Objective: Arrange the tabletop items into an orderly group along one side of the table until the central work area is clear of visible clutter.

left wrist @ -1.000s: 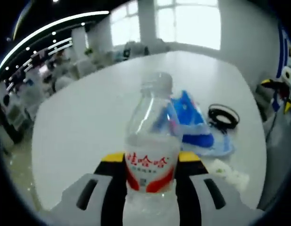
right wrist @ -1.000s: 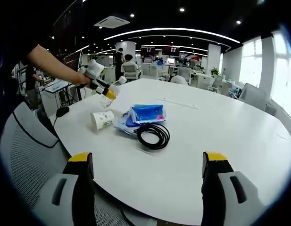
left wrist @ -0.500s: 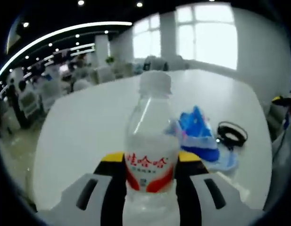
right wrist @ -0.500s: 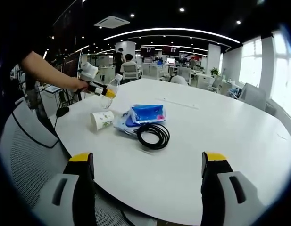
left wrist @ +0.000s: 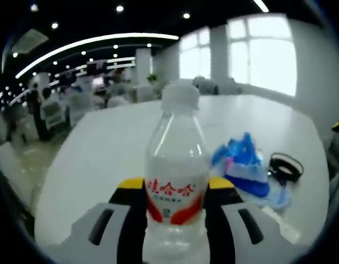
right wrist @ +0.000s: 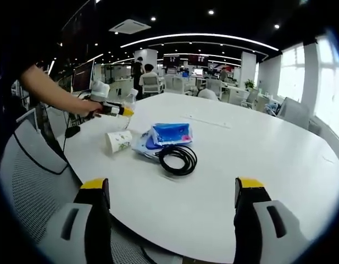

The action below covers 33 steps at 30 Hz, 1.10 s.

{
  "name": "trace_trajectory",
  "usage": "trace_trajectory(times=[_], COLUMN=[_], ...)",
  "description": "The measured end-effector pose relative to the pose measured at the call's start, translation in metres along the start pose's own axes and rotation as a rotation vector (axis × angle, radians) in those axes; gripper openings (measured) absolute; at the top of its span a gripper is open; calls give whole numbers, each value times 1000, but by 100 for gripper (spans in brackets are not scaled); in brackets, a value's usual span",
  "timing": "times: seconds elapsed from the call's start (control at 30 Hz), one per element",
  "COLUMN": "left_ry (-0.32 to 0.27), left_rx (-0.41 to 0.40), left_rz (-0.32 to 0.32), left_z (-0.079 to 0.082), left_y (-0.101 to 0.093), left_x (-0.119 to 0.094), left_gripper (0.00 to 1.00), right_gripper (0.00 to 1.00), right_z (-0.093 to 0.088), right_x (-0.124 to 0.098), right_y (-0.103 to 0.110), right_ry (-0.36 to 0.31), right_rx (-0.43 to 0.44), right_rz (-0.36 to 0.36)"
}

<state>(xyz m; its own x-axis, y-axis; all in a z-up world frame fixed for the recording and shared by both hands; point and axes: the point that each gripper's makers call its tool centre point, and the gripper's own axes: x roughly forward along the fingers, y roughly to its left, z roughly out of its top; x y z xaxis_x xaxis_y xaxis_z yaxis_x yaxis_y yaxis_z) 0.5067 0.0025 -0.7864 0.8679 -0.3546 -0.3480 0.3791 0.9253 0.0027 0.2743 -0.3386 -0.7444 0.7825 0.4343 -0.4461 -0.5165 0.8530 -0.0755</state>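
Left claw (left wrist: 174, 206) around bottle (left wrist: 176, 170)

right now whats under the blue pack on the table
The blue pack lies on a clear plastic bag. Whatever else sits beneath is covered. The black cable coil rests beside it.

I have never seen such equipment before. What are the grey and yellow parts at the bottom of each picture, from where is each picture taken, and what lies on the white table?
No robot is here: a person holds a pair of tongs in each hand, and a camera rides on each pair. The left gripper view looks along the left tongs, shut on a clear water bottle with a white cap. The right gripper view looks along the right tongs, open and holding nothing. There the left tongs show, held over the round white table. On the table lie a paper cup on its side, a blue packet and a coiled black cable.
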Motion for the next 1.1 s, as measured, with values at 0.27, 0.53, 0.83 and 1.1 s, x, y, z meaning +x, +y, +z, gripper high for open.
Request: trace_trajectory(times=[0.27, 0.53, 0.83, 1.1], left_ry=[-19, -49, -30, -14], left_rx=[-15, -42, -7, -19], left_rz=[49, 121, 169, 217], left_z=[-9, -11, -16, -25], left_y=[5, 8, 6, 9], left_x=[-5, -13, -25, -34], left_gripper=[38, 39, 39, 39], right_gripper=[94, 93, 92, 91], right_z=[0, 0, -1, -2], right_x=[0, 0, 0, 0], right_y=[0, 2, 4, 5], right_ry=[1, 2, 2, 6], right_rx=[-1, -4, -7, -10], right_rz=[-1, 3, 10, 15])
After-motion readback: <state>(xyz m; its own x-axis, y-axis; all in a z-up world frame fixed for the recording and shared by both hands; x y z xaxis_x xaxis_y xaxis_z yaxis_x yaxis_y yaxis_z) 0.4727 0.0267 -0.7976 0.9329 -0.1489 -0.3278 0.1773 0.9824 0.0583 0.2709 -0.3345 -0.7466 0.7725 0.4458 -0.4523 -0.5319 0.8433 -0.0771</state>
